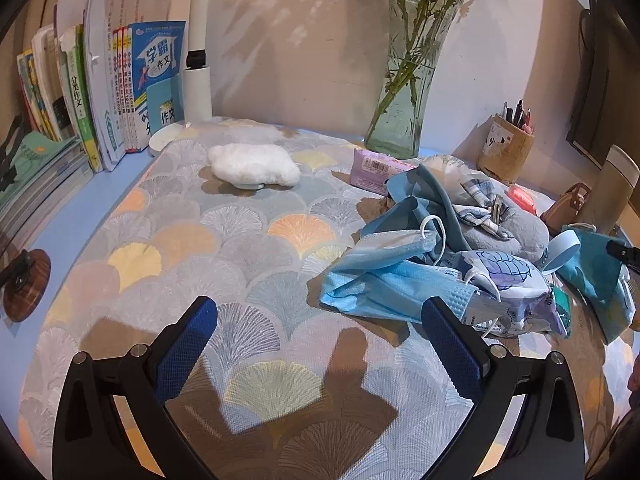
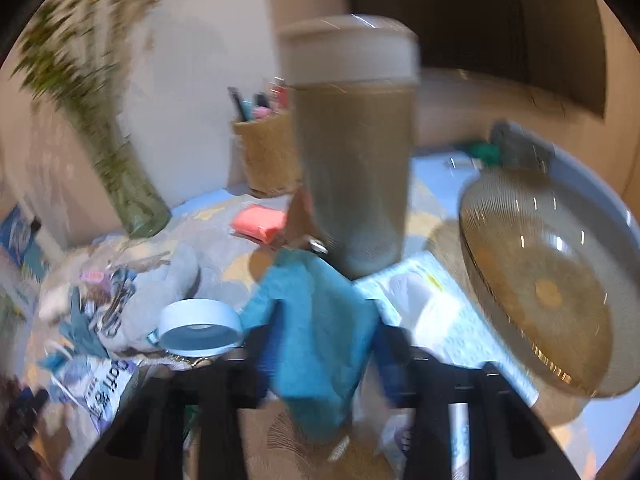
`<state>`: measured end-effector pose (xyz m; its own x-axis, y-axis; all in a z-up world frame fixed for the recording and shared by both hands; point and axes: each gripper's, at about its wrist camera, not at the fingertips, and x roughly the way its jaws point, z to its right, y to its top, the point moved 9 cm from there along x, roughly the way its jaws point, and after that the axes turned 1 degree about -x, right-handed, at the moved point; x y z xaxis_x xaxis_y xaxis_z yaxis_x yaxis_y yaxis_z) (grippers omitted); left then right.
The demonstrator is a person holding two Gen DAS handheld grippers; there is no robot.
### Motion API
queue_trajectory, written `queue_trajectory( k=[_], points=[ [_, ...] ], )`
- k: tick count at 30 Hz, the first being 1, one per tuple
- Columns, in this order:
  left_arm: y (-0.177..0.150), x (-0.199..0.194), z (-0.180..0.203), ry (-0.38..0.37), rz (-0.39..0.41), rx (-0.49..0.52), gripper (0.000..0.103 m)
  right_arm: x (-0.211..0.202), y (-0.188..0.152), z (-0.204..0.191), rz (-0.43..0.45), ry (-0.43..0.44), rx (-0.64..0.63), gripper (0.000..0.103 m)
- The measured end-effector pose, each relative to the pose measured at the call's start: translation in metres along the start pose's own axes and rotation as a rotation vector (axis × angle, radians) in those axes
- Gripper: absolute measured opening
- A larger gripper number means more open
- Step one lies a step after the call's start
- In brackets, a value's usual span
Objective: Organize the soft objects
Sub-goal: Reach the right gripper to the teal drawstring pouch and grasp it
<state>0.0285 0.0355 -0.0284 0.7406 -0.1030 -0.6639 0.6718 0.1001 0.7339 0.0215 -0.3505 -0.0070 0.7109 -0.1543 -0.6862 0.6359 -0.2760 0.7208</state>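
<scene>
A heap of soft things lies on the fan-patterned cloth: blue face masks, a grey plush with a checked bow, a printed tissue pack, a pink tissue pack. A white cotton wad lies apart at the far left. My left gripper is open and empty, just left of the masks. My right gripper is shut on a teal cloth, held above the table; the cloth also shows in the left wrist view.
Books stand at the back left. A glass vase and a pen pot stand by the wall. A tall tumbler stands close ahead of the right gripper, a wire-mesh bowl to its right, a tape roll to its left.
</scene>
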Motion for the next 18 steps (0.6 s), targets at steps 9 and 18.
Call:
queue_trajectory(
  k=[9, 18],
  points=[
    [0.002, -0.004, 0.0, -0.007, 0.018, -0.004, 0.102, -0.064, -0.01, -0.055, 0.129, 0.21, -0.148, 0.013],
    [0.0, -0.003, 0.001, -0.013, 0.012, -0.005, 0.102, -0.045, -0.061, -0.057, -0.041, 0.158, -0.136, 0.066]
  ],
)
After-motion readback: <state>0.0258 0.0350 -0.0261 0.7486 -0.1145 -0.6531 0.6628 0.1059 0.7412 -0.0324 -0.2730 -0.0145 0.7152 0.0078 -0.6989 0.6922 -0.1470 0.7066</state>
